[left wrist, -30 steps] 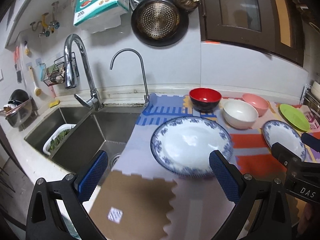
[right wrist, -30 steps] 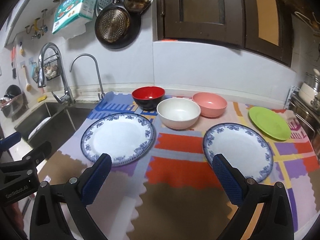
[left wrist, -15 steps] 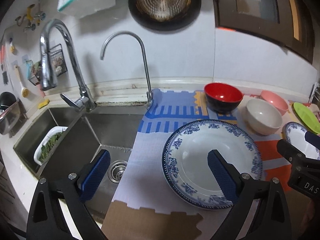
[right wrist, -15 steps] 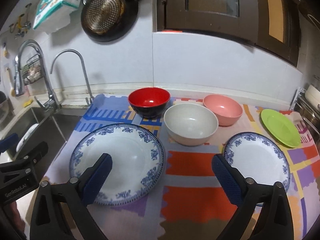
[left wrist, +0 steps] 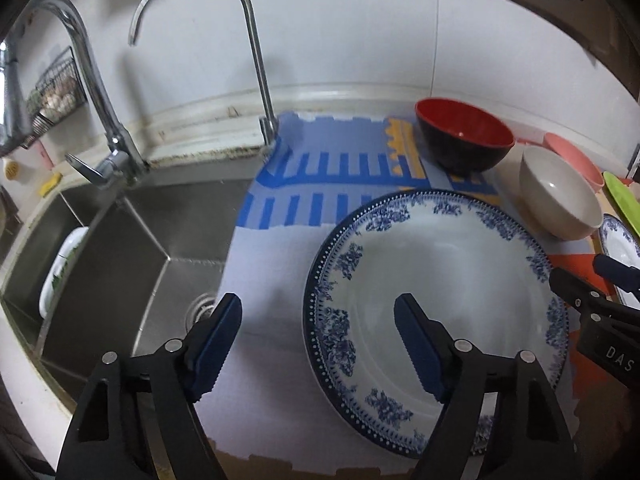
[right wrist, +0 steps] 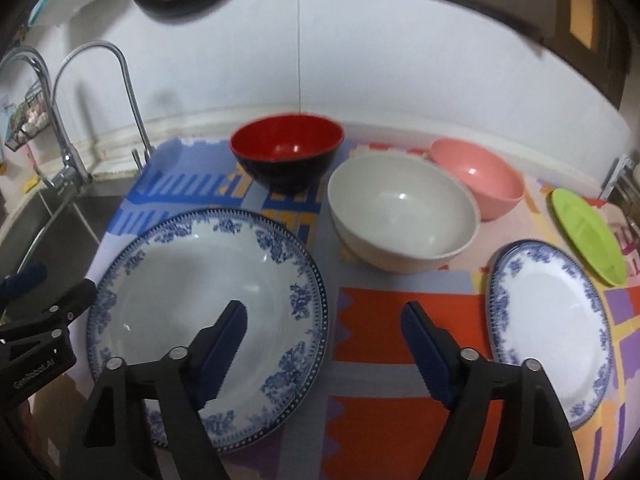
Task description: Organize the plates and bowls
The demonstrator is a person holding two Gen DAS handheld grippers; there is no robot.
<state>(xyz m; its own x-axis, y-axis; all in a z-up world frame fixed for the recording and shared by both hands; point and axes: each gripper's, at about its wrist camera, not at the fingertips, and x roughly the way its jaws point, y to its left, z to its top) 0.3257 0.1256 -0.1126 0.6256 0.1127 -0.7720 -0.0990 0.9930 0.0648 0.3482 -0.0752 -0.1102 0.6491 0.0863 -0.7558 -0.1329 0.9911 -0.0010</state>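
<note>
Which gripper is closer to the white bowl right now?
Right. The right gripper hangs over the mat just in front of the white bowl, open and empty. The left gripper is farther off, across the large blue-patterned plate, near the sink.

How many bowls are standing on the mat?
3: red-and-black bowl at the back near the faucets, white bowl right of it, pink bowl behind the white one. None seems hidden.
</note>
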